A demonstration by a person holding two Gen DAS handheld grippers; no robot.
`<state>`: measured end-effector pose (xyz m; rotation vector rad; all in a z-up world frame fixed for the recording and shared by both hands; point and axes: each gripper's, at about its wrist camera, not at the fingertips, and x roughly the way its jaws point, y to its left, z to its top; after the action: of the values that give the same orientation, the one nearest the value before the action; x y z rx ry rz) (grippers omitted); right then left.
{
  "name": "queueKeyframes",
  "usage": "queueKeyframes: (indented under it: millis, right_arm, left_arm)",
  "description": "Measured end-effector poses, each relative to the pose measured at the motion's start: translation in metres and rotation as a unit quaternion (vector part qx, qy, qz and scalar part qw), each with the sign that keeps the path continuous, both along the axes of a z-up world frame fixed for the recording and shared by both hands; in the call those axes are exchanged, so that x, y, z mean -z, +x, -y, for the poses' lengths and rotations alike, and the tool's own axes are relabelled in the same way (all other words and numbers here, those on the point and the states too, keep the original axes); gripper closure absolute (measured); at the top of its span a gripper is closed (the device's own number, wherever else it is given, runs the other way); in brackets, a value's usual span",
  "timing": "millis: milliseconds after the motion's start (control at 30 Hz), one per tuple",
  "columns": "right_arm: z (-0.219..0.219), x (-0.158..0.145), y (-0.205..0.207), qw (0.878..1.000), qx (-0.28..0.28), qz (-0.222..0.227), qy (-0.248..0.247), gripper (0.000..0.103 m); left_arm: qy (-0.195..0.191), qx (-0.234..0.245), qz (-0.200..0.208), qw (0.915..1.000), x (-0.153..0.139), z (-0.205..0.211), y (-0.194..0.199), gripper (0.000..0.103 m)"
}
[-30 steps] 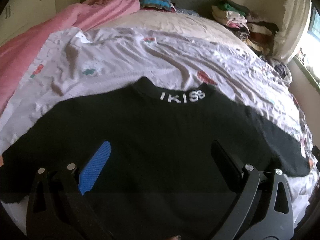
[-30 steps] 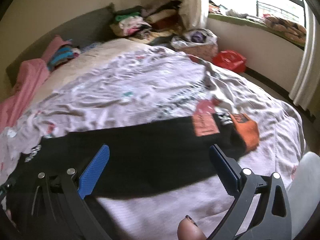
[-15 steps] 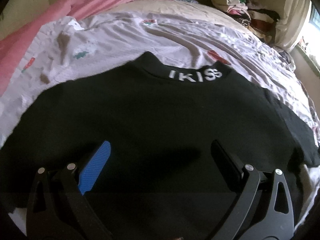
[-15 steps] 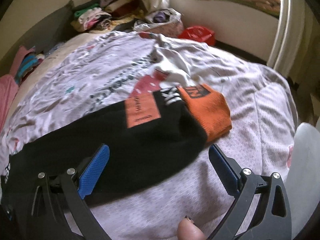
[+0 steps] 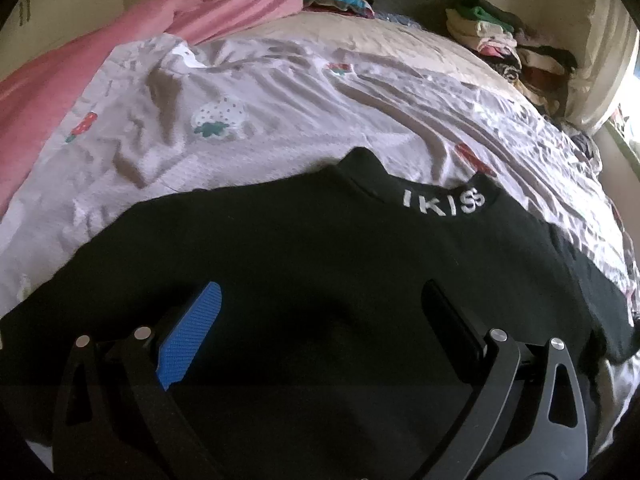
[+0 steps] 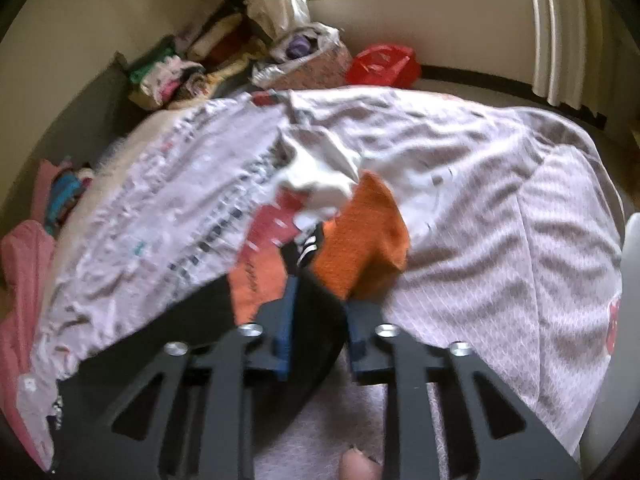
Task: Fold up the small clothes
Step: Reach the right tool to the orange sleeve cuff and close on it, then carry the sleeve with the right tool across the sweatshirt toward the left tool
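We hold the left hand-held gripper (image 5: 320,300) low over the black sweater (image 5: 304,248), its fingers spread wide with nothing between them; the blue pad (image 5: 188,340) on one finger faces inward above the cloth. The sweater lies flat on the bed (image 5: 280,112), spread across a pale sheet printed with strawberries, its collar pointing away from us and lettered "IKISS" (image 5: 444,202).

Our right hand-held gripper (image 6: 318,292) points along the sweater's sleeve (image 6: 316,320), and its fingers are drawn in narrow, pinching a fold of the black fabric close to the orange cuff (image 6: 360,240). The view is blurred, so we cannot tell how deep the cloth sits between the fingers.

Only the left wrist view shows the collar, the pink blanket (image 5: 140,40) and a stack of folded clothes (image 5: 492,36) at the far side. Only the right wrist view shows the cuff, an orange patch (image 6: 256,280) on the sleeve, a red bag (image 6: 380,64) on the floor, the curtain (image 6: 556,28), and a fingertip (image 6: 358,464) of ours at the lower edge.
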<state>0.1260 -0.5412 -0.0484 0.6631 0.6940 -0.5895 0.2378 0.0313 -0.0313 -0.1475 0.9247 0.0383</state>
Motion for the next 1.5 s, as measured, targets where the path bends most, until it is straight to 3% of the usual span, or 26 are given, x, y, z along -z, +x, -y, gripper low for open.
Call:
queueKeyframes:
  millis: [267, 667, 900, 1267, 1500]
  right_arm:
    - [-0.034, -0.055, -0.008, 0.994, -0.062, 0.079, -0.050, 0.090]
    - [-0.122, -0.119, -0.004, 0.969, -0.172, 0.133, -0.115, 0.090]
    - [-0.176, -0.133, 0.003, 0.954, -0.224, 0.139, -0.139, 0.090]
    - [-0.261, -0.131, 0.018, 0.928, -0.307, 0.132, -0.163, 0.090]
    - [-0.304, -0.121, 0.030, 0.913, -0.350, 0.123, -0.172, 0.090]
  left_arm:
    - [-0.033, 0.007, 0.020, 0.9992, -0.016, -0.006, -0.010, 0.009]
    - [-0.065, 0.033, 0.044, 0.9963, -0.038, -0.006, -0.025, 0.009]
    - [-0.100, 0.031, 0.049, 0.9933, -0.042, -0.017, -0.028, 0.009]
    - [-0.138, 0.037, 0.040, 0.9889, -0.040, -0.029, -0.027, 0.009]
    - [-0.224, 0.036, 0.016, 0.9738, -0.028, -0.041, -0.023, 0.009]
